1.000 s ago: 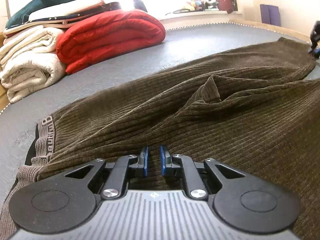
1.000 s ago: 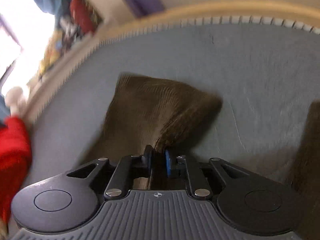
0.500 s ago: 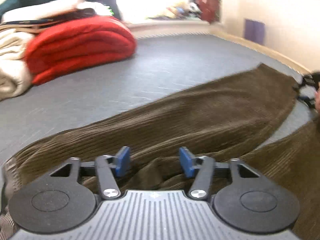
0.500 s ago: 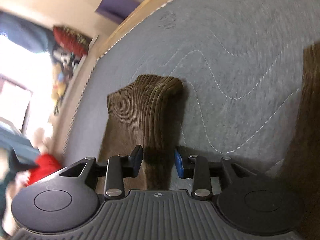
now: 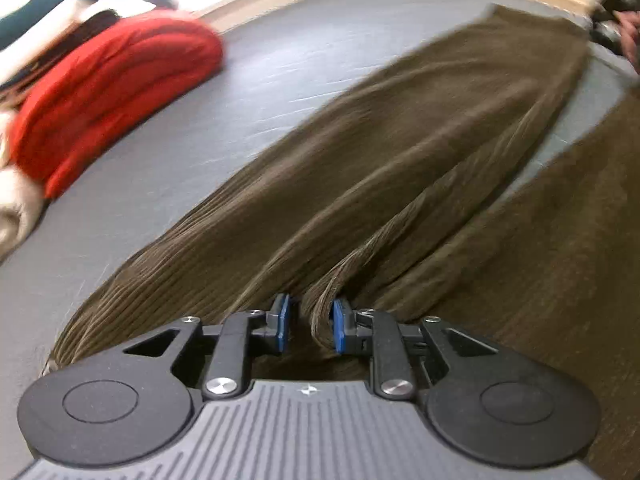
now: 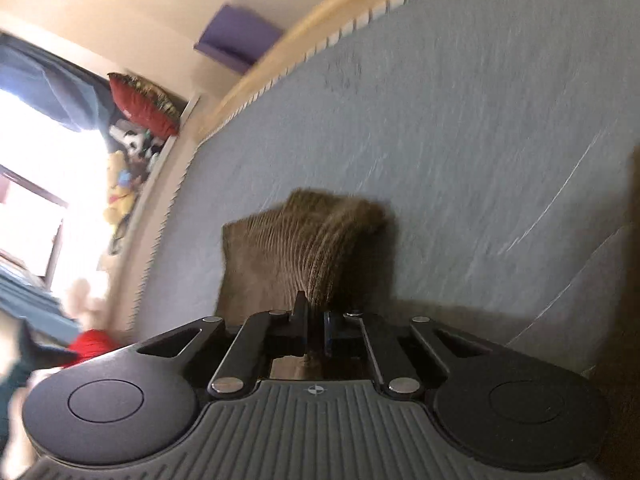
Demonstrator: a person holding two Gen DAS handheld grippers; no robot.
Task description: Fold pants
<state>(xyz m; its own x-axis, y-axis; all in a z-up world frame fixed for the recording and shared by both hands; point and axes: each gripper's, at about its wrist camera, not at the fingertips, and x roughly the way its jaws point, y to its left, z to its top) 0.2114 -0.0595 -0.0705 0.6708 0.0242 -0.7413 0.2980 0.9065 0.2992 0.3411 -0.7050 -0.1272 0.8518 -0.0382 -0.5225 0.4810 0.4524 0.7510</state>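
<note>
Brown corduroy pants (image 5: 392,168) lie stretched across a grey mattress (image 5: 280,64). My left gripper (image 5: 308,324) is closing on a raised fold of the pants, with a narrow gap left between the blue pads. My right gripper (image 6: 316,320) is shut on the hem end of one pant leg (image 6: 304,240) and holds it bunched above the mattress (image 6: 480,140). The right gripper and hand show at the far end of the leg in the left wrist view (image 5: 616,20).
A folded red blanket (image 5: 116,88) and white and dark folded clothes (image 5: 16,208) are stacked at the left of the mattress. A wooden bed frame edge (image 6: 320,28), a purple box (image 6: 236,36) and toys by a window (image 6: 124,184) lie beyond.
My left gripper opened, then narrowed onto a fold of the pants. My right gripper opened briefly, then shut on the leg hem. Both views are blurred by motion.
</note>
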